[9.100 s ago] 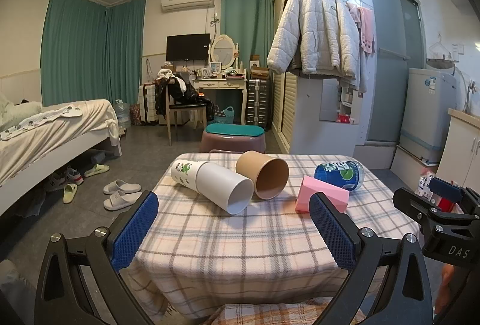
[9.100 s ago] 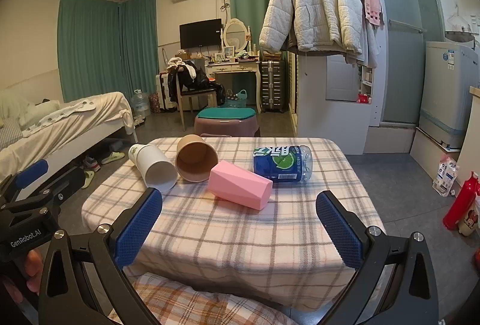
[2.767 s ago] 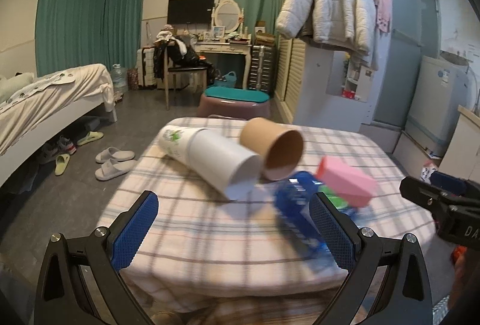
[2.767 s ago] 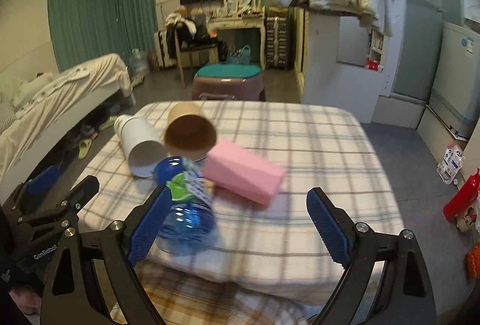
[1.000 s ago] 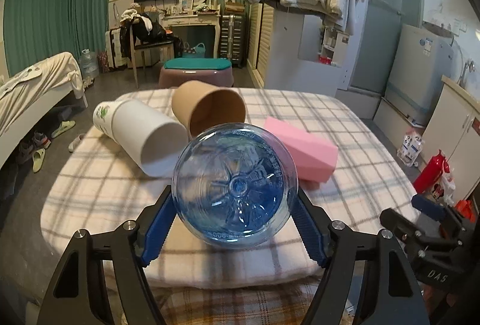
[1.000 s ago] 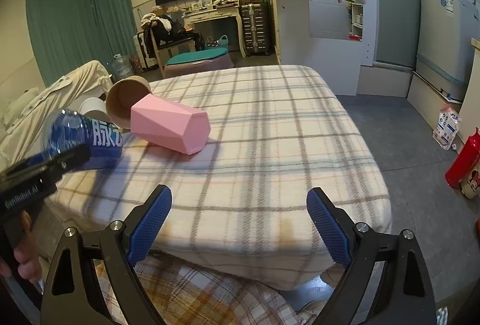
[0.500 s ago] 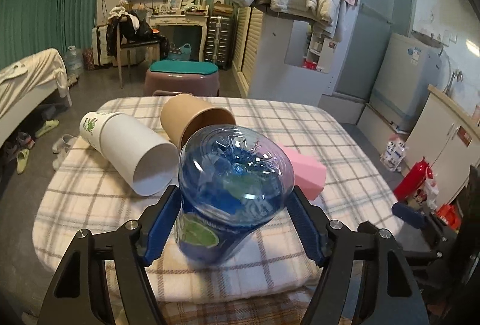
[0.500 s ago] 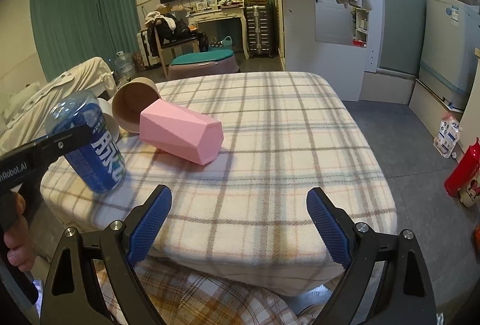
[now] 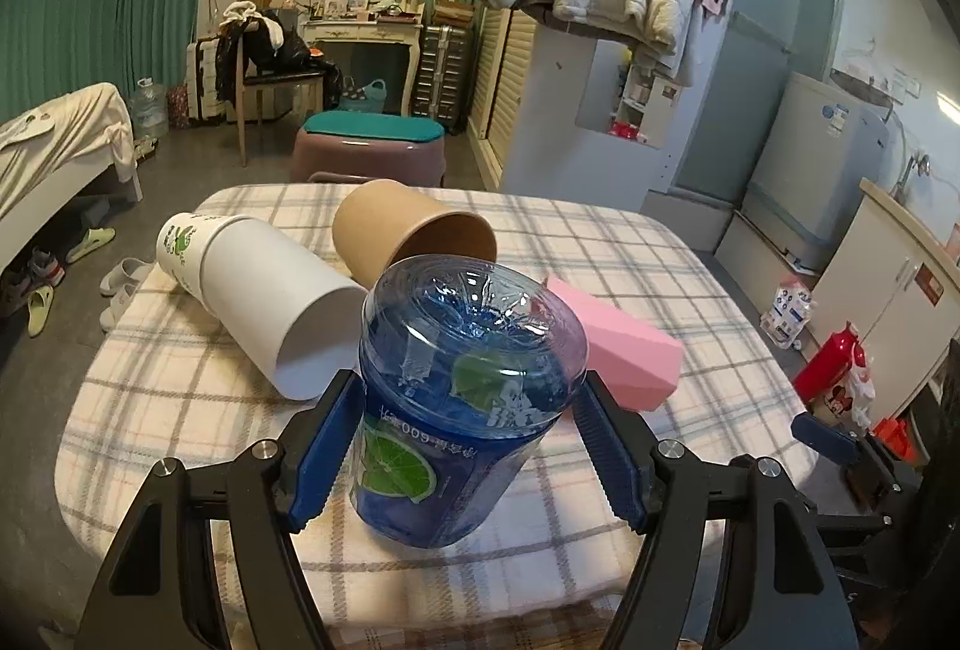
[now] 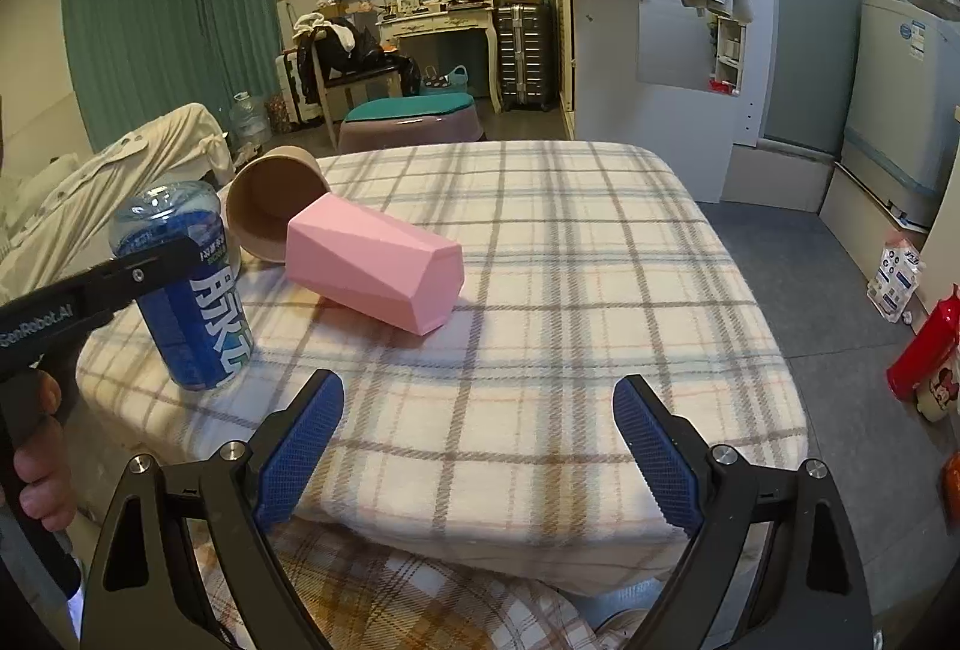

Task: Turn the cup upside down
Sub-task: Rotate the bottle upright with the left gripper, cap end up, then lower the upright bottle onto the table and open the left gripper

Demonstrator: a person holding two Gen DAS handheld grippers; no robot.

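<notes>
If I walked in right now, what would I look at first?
Probably the big blue cup, standing bottom-up on the checked table with the left tool squeezed around it. Right behind it lie three more cups on their sides: a pink cup, a brown paper cup and a white cup. The right tool waits open at the table's near edge.

a plaid-covered table (image 10: 540,290) bears blue cup (image 9: 456,410), pink cup (image 10: 375,266), brown cup (image 9: 408,230), white cup (image 9: 258,284).

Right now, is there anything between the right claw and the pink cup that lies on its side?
Nothing visible. The open right claw faces bare checked tablecloth up to the pink faceted cup. The blue plastic cup in the left claw stands off to the side.
</notes>
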